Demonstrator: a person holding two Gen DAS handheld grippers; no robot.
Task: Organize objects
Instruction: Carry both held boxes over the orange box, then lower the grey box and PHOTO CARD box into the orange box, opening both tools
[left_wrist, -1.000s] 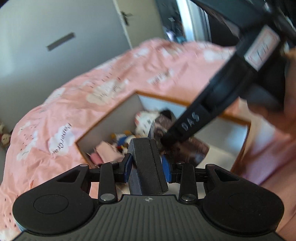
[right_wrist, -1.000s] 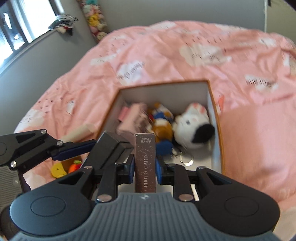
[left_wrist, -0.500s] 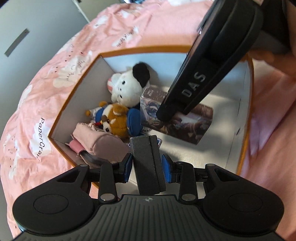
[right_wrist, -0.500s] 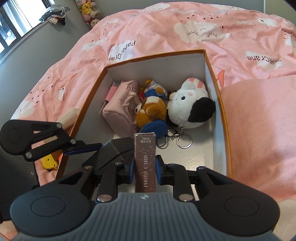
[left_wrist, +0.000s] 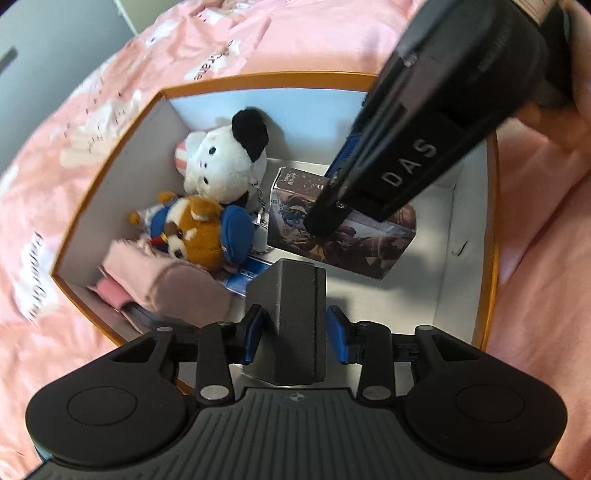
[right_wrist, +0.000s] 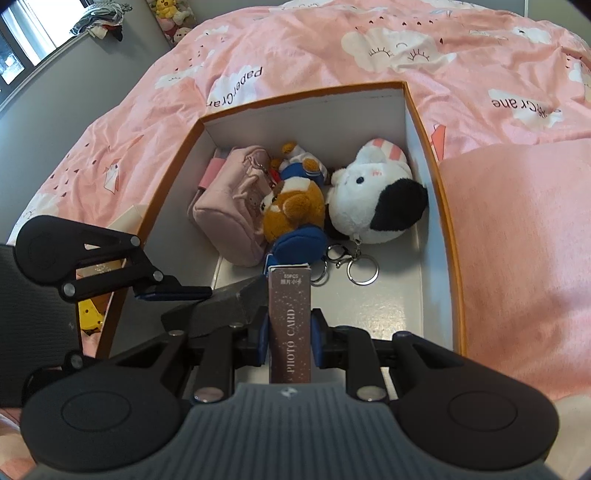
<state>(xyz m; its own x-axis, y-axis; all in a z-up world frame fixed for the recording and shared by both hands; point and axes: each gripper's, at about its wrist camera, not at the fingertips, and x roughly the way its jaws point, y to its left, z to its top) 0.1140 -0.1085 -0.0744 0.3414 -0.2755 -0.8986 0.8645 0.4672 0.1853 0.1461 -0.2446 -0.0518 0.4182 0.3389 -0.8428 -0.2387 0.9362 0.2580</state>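
Daylight from the window (right_wrist: 22, 48) upper left on my right wrist view, soft shadows. Strong fisheye bending at edges. Left wrist view: bedspread (left_wrist: 92, 122) motion-blurred.

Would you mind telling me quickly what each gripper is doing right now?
Left gripper: closed on a dark grey block.
Right gripper: closed on a photo card box.

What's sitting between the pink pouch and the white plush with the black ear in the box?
The brown and blue fox plush lies between the pink pouch and the white plush, pressed against both. The right wrist view shows it best.
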